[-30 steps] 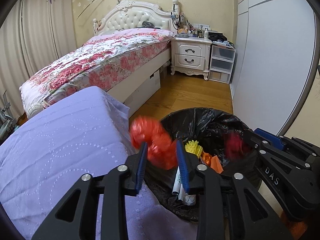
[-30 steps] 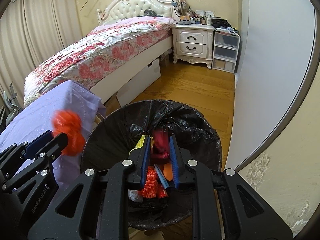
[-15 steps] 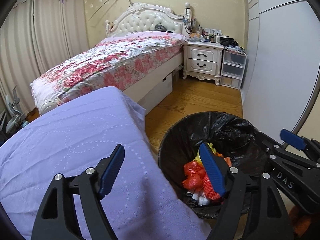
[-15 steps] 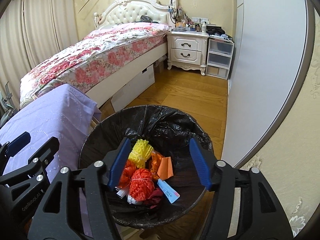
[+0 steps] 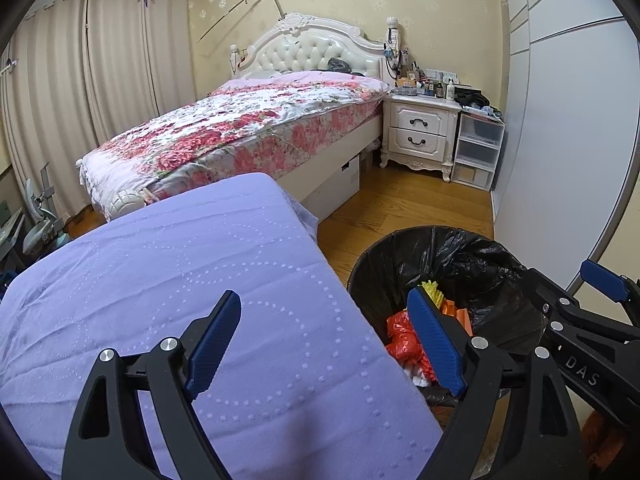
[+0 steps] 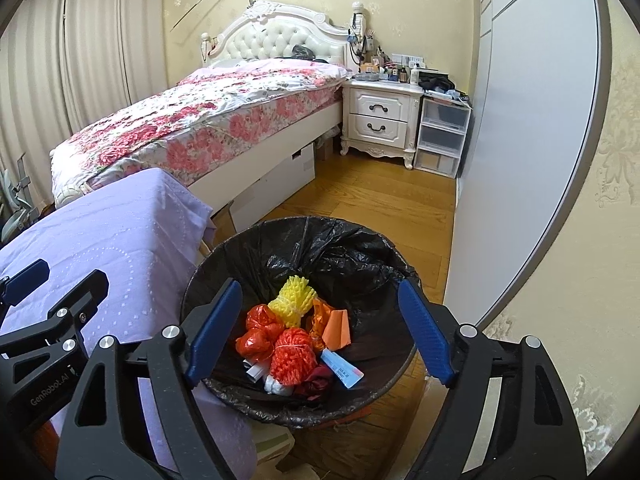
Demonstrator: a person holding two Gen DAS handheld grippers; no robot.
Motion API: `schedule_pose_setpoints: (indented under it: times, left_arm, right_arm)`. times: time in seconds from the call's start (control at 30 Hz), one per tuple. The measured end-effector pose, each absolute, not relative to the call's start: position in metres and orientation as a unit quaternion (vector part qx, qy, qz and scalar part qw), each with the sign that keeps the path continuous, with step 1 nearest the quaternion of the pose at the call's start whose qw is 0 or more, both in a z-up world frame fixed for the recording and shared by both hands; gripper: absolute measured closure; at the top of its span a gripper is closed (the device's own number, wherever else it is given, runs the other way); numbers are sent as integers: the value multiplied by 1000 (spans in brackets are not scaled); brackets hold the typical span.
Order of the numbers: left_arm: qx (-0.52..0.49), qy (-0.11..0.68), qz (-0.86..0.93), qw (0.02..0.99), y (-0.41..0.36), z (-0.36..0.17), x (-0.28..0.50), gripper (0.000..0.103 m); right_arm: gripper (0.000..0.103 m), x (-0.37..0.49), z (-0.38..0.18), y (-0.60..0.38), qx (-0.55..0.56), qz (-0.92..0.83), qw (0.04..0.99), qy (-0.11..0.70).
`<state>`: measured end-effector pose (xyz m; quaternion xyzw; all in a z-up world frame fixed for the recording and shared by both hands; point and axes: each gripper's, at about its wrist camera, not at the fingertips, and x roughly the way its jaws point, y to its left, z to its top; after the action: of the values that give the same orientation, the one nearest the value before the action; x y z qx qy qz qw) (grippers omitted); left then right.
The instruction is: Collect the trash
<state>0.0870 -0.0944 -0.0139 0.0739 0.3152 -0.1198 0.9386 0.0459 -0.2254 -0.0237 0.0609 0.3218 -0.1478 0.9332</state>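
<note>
One black-lined bin (image 6: pixel 224 256) holding orange net ball (image 6: pixel 292 354), yellow net (image 6: pixel 294 300), red bag (image 6: pixel 258 330), both tools opening, empty

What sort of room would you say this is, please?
A bedroom, quite clearly: a bed with a white tufted headboard and floral pink quilt, a white two-drawer nightstand, and beige full-length curtains.

The wooden floor (image 6: pixel 372 200) carries a black trash bin (image 6: pixel 352 248), a white nightstand (image 6: pixel 380 120) and clear plastic drawers (image 6: pixel 440 136). The bin stands just beside a surface covered with a purple cloth (image 5: pixel 180 280). Behind the cloth is a bed (image 5: pixel 248 128) with a flowery pink blanket (image 6: pixel 192 124) on it.
</note>
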Motion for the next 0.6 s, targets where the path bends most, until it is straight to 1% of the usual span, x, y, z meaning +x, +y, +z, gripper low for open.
schedule_pose_setpoints:
  times: [0.6]
  left_arm:
    - [53, 298, -107, 947, -51, 4, 36, 19]
  right_arm:
    - [18, -6, 8, -184, 38, -120, 953, 277]
